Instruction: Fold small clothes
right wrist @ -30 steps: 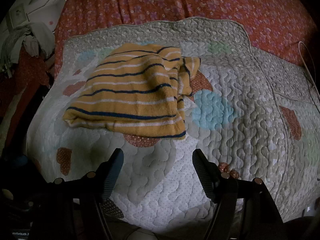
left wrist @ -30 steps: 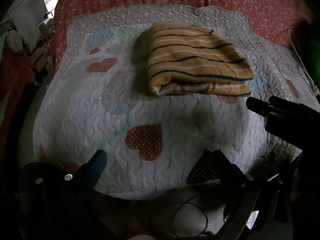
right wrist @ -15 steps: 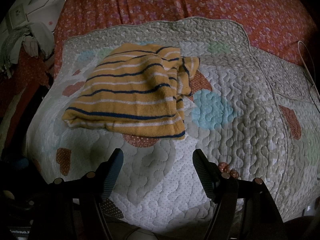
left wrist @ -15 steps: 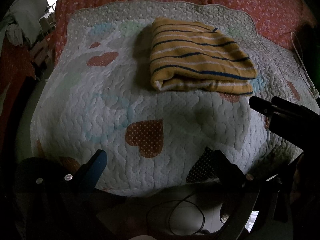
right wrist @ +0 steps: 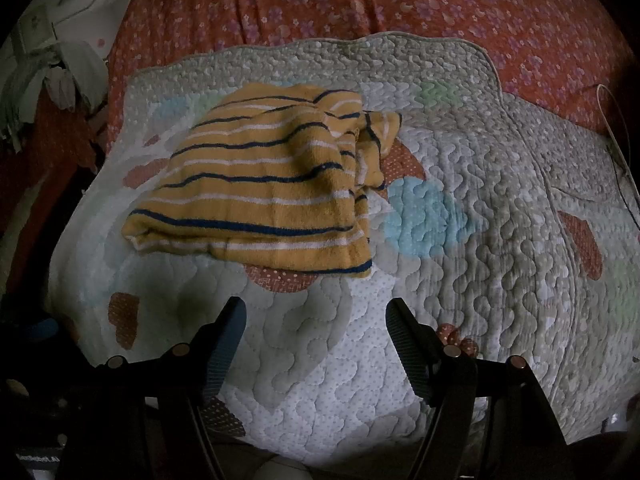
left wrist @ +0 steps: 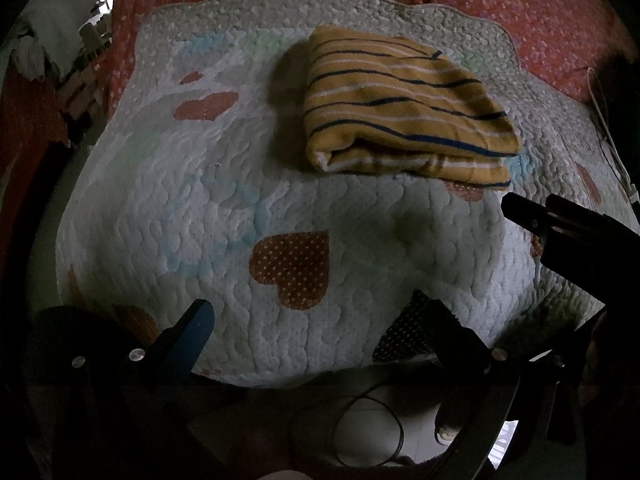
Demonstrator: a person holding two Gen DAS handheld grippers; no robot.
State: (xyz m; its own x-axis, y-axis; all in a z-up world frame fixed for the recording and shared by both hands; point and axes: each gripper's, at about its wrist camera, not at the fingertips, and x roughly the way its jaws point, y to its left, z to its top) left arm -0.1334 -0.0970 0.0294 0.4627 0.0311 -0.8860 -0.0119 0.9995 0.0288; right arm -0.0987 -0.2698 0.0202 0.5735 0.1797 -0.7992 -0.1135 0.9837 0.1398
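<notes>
Quilted, heart-printed bed cover (right wrist: 460, 208) spread flat over the red floral bedding (right wrist: 360, 4), likely as a clean folding ground. Yellow striped garment (left wrist: 400, 108) lay already folded into a compact block toward the cover's far middle. Sat well ahead of left claw (left wrist: 316, 320) and nearer right claw (right wrist: 316, 316), both spread apart, empty, touching nothing.

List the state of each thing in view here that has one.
Striped garment: folded, lying on the quilt, untouched.
Quilt: spread flat over the red bedspread.
Left tool: open, holding nothing.
Right tool: open, holding nothing, short of the garment.
</notes>
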